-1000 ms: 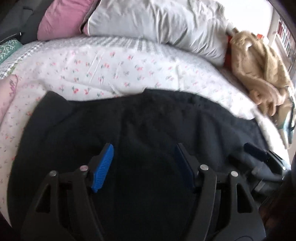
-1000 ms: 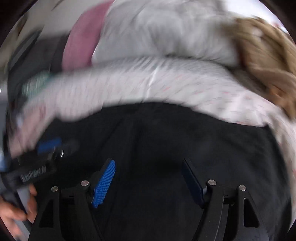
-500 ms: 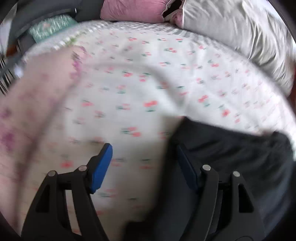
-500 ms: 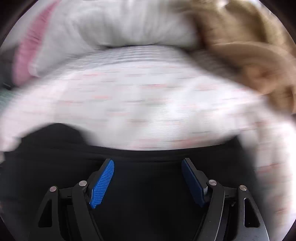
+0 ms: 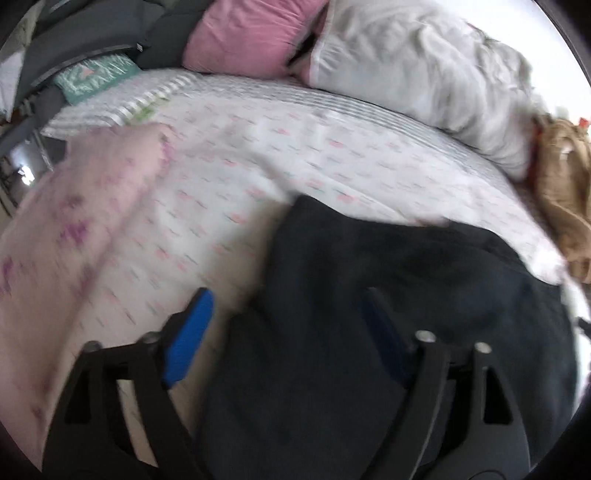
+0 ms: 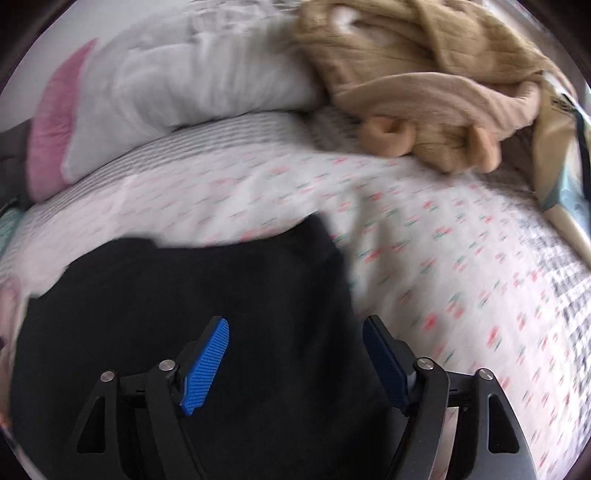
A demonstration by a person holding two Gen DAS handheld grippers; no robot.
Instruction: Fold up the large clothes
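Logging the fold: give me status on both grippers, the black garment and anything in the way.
Left gripper and right gripper opening, holding nothing. Black garment flat on floral bedspread. Pink garment beside it, tan sweater farther back.

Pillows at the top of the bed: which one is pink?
The pink pillow is on the left, partly tucked behind the bigger grey-white pillow, which lies nearer the tan knitted sweater.

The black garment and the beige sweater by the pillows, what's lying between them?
Only bare floral bedspread lies between the black garment and the beige sweater; nothing else sits on that stretch. The right wrist view shows it best.
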